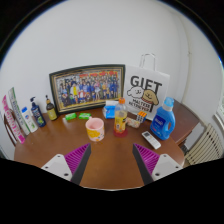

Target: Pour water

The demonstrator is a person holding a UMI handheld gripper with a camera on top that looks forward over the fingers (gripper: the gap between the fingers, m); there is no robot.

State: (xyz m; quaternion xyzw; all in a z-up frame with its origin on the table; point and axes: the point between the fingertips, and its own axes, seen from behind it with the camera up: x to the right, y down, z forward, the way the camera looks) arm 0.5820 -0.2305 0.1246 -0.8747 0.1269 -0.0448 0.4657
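A wooden table (105,165) is seen ahead of the gripper (112,160), w/ a white wall behind. The gripper's fingers are spread wide apart, nothing held betw. them; purple pads (76,157) are shown on the inner faces, bare tabletop lying betw. them.

Beyond the fingers, approx. centred betw. them, an orange-capped drink bottle (120,119) is stood upright, long axis vertical, cap pointing up. Just beside it, toward the left finger's side, a pink cup (95,128) is stood upright, mouth up; the two are near each other, contact can't be told.

Behind these a framed group photo (87,88) is leaned at the wall, and a white gift bag (146,90) marked "GIFT" is stood next to it. A blue box (110,109) is seen at the photo's foot, and two small green items (77,116) lie in front of the frame. A blue spray bottle (164,119) is stood off to the right finger's side, w/ a remote-like white item (150,138) lying near its base. At the far left, several bottles and tubes (30,113) are grouped along the table edge.

The path from fingers to bottle and cup is not blocked by other things.
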